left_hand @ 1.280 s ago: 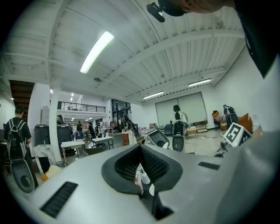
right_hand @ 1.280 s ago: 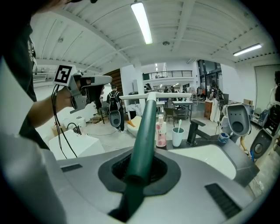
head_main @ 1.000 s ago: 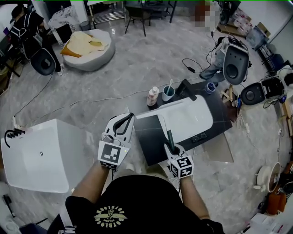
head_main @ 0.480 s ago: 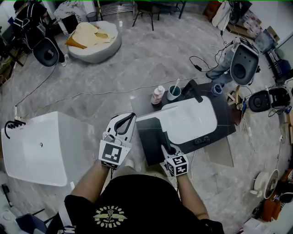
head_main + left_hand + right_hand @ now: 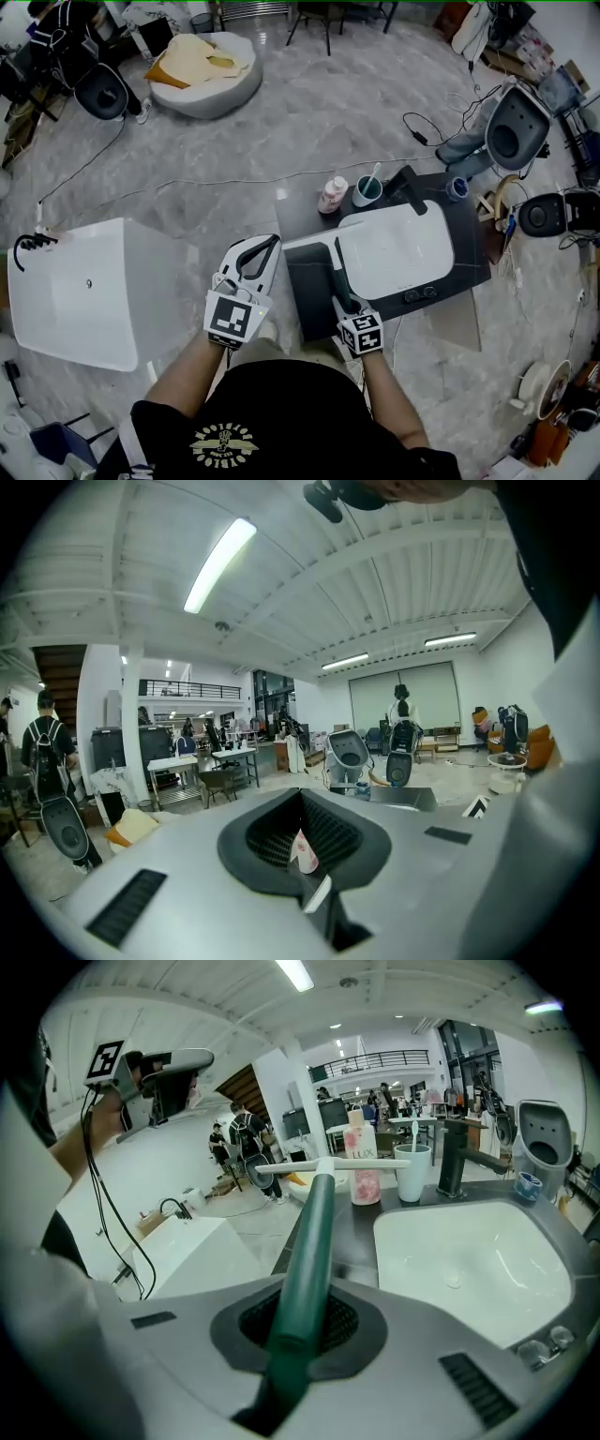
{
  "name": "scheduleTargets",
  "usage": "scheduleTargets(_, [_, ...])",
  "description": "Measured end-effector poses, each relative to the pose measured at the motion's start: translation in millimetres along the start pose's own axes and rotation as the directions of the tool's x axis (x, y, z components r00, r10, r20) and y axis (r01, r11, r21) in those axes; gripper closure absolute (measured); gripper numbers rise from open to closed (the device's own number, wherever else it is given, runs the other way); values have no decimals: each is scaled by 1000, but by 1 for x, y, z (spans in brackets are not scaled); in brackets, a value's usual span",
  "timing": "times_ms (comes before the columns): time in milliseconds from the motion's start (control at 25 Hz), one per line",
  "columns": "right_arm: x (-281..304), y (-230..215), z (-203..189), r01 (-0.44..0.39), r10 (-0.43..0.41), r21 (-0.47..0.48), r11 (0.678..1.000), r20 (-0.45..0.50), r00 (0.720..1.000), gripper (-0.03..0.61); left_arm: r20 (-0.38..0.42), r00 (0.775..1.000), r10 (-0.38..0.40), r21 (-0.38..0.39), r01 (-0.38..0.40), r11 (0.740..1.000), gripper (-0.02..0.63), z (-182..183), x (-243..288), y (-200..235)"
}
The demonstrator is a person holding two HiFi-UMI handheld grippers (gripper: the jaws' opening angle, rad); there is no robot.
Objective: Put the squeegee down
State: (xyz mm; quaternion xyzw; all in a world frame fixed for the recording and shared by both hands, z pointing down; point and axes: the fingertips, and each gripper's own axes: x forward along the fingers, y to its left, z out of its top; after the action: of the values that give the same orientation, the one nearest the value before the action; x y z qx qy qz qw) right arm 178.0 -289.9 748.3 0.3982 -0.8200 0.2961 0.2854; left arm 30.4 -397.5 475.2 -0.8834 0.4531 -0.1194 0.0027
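The squeegee (image 5: 339, 274) has a dark green handle and a thin white blade. My right gripper (image 5: 350, 307) is shut on the handle's near end, over the front of the dark counter (image 5: 307, 291). In the right gripper view the handle (image 5: 314, 1227) runs away from the jaws (image 5: 298, 1324), and the blade (image 5: 330, 1163) hangs above the counter left of the white basin (image 5: 469, 1269). My left gripper (image 5: 261, 251) is off the counter's left edge, shut and empty. The left gripper view shows only its grey jaws (image 5: 305, 855) and the hall.
At the counter's back stand a pink soap bottle (image 5: 331, 195), a cup with a toothbrush (image 5: 367, 191) and a black faucet (image 5: 410, 184). A big white tub (image 5: 84, 295) lies on the floor to the left. A toilet (image 5: 518, 127) and cables lie at the far right.
My right gripper has come down with the squeegee toward the counter's front part. The left gripper has sunk a little and stays beside the counter.
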Motion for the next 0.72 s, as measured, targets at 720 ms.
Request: scheduleTargets(720, [48,-21,-45,12,-8,22,1000,-181,983,540,-85,995,47,-3,-48,999,591,-20,-6,7])
